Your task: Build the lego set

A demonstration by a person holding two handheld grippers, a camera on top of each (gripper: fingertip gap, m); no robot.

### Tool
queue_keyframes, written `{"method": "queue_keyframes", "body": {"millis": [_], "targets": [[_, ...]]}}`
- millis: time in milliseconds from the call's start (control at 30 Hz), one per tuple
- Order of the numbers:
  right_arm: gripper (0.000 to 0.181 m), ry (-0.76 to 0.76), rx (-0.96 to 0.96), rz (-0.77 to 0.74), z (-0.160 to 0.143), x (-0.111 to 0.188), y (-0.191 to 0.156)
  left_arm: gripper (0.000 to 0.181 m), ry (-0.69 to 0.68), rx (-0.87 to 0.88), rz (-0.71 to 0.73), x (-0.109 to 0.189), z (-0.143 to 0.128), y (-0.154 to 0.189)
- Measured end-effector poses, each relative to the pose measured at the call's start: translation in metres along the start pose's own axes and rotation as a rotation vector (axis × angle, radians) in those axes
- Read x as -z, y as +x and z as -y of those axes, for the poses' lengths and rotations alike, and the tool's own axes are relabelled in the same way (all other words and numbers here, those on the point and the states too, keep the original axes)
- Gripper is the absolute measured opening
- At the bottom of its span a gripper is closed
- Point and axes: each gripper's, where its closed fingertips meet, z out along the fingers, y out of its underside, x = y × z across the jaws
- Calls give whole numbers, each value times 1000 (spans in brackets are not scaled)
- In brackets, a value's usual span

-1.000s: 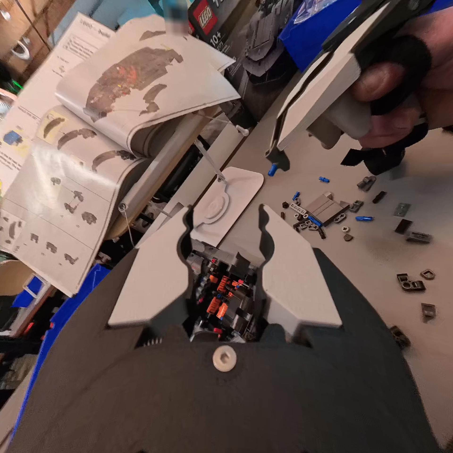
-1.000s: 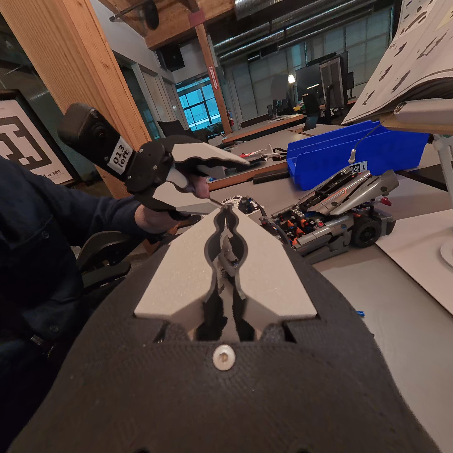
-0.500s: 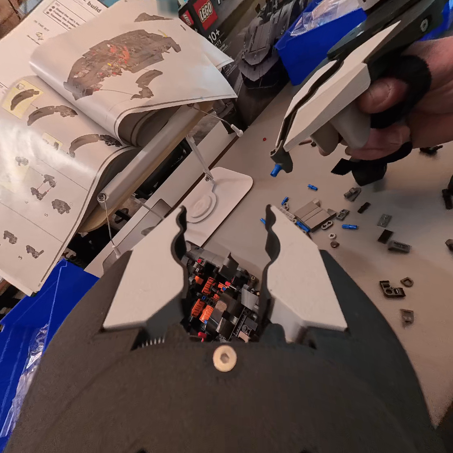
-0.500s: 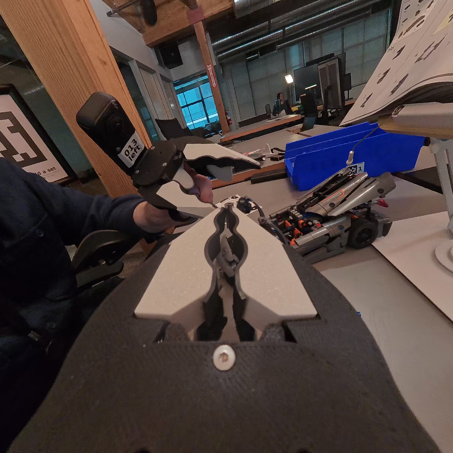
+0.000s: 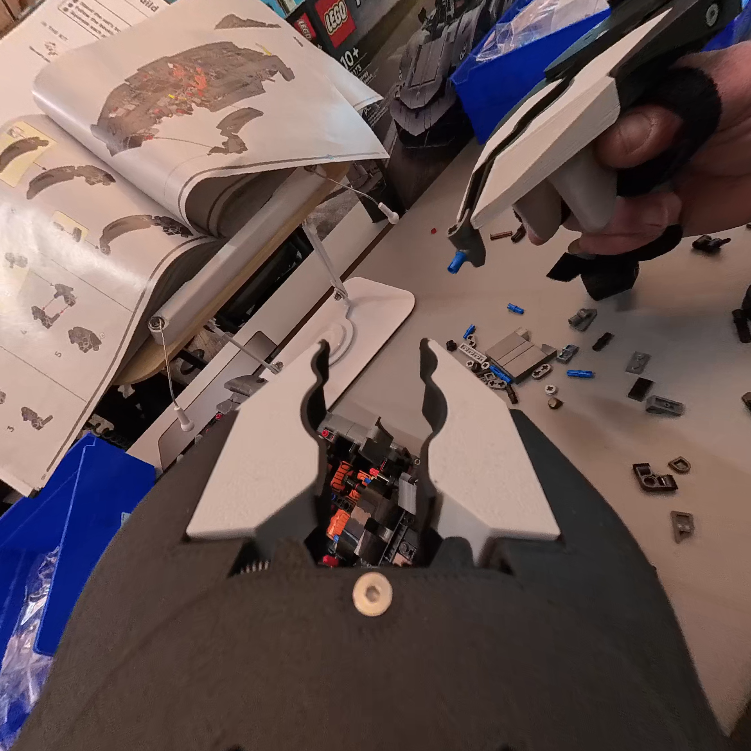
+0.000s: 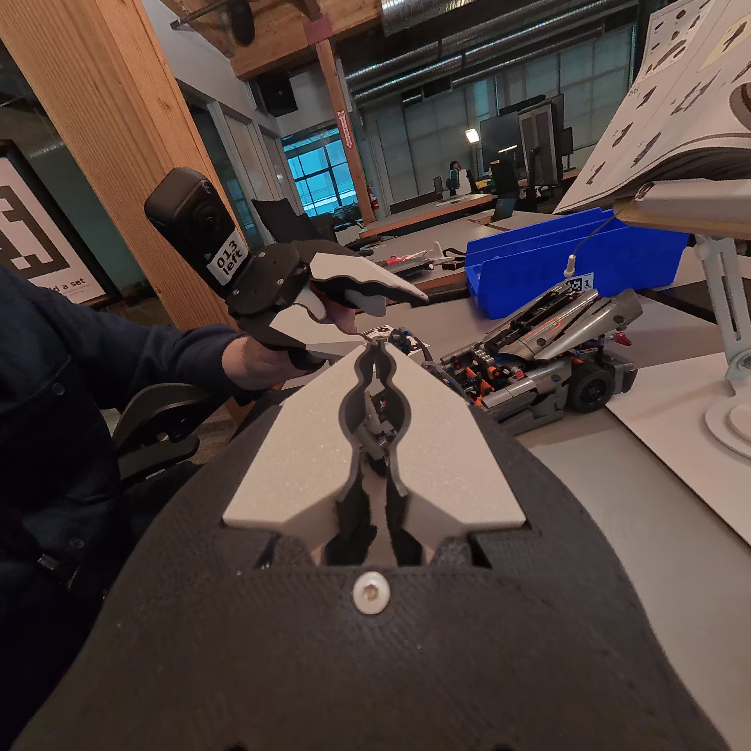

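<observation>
Grey table (image 5: 467, 292), loose bricks (image 5: 512, 361) scattered right. Left gripper (image 5: 372, 349) spread wide, hovering over lego car (image 6: 540, 365). Right gripper (image 5: 467, 248) pressed together, pinching blue pin (image 5: 456, 261) above table. Blue bin (image 6: 569, 260) beyond car; contents hidden. Near-left blue bin (image 5: 73, 500) holds plastic bags (image 5: 22, 634).

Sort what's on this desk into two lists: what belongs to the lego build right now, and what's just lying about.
In use:
- lego car, partly built
- blue pin held in the right gripper, jaws closed
- left gripper, jaws apart above the car
- instruction booklet, open on its stand
- loose pieces on the table

Lying about:
- blue bin
- lego box
</observation>
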Motion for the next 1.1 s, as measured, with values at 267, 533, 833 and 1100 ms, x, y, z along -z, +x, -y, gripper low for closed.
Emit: {"method": "queue_keyframes", "body": {"millis": [267, 533, 833, 1100], "targets": [[0, 8, -4, -7, 2, 1, 2, 62, -19, 23, -3, -5, -6, -1], [0, 24, -12, -8, 4, 2, 2, 67, -10, 45, -6, -6, -7, -3], [0, 32, -28, -1, 5, 2, 3, 67, -7, 56, -11, -7, -8, -3], [0, 49, -50, 13, 7, 3, 2, 66, 7, 50, -25, -6, -6, -1]]}}
